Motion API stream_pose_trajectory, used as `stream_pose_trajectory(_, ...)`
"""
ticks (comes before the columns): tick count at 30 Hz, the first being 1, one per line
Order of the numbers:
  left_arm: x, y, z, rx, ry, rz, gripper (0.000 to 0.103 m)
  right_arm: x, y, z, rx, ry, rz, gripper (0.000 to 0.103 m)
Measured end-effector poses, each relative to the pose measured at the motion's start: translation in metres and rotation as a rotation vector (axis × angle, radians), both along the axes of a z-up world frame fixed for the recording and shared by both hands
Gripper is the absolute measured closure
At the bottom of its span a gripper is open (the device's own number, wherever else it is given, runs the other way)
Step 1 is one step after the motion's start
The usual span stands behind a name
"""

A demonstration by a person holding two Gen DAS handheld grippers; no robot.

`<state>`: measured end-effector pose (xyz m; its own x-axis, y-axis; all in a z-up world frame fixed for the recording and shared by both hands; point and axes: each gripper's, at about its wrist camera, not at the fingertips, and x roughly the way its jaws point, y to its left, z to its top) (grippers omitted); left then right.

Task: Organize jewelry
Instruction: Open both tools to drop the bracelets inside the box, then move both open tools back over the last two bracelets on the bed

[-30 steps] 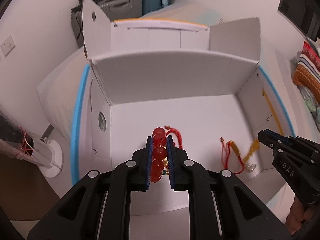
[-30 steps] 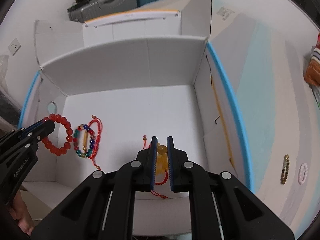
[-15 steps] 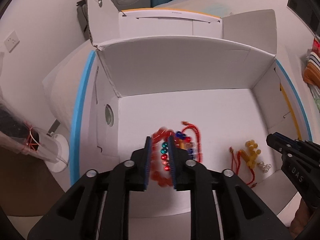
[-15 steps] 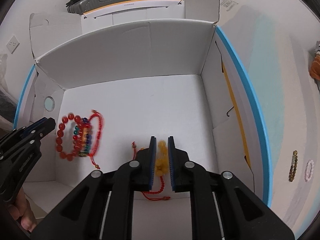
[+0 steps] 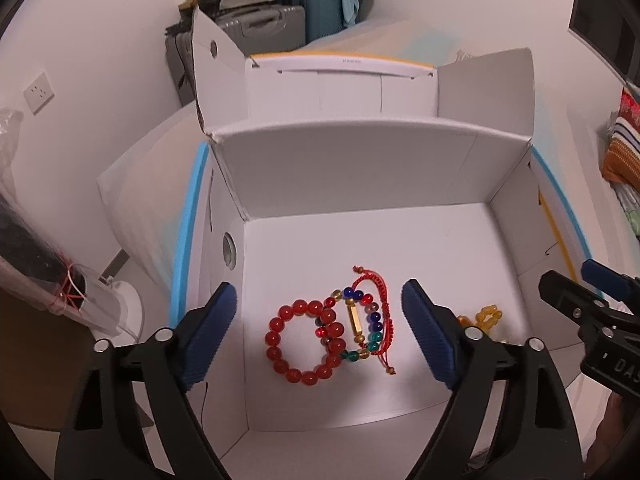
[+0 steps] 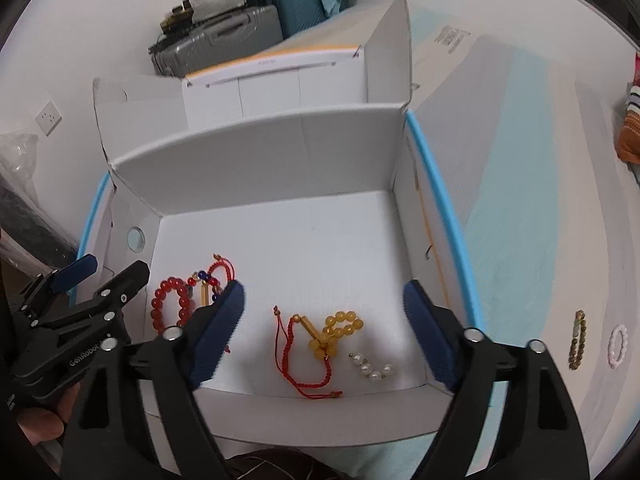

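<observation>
Release step: left gripper [image 5: 316, 320] and right gripper [image 6: 322, 320] jaws just opened wide, empty, bracelets dropped in white cardboard box [image 6: 280, 160]. Next: brown-green beaded bracelet [image 6: 578, 338] at 3 o'clock.

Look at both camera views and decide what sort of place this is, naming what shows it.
Probably a bedroom or spare room in a home. Suitcases are stacked against the wall by a wall socket, folded textiles lie at the right, and a white cardboard box sits on a bed-like padded surface.
</observation>
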<state>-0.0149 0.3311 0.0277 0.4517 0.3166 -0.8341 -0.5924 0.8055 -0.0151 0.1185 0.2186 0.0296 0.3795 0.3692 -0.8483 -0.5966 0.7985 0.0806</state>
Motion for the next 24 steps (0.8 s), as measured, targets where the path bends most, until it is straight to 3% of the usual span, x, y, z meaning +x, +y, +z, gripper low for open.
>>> stream_pose_trajectory(6,-0.003,-0.008,0.015,0.015,-0.037,-0.004,0.006,-0.005,-0.007,0.011,0.01,-0.032,0.005,0.012)
stream_pose_trajectory(12,-0.003,-0.018,0.027,0.02,-0.067,-0.01,0.006,-0.008,-0.023,0.028,0.026,-0.087,-0.02,0.008)
stream_pose_trajectory(24,0.018,-0.063,0.052,0.039,-0.103,-0.084,0.006,0.002,-0.079,0.055,0.051,-0.143,-0.092,0.008)
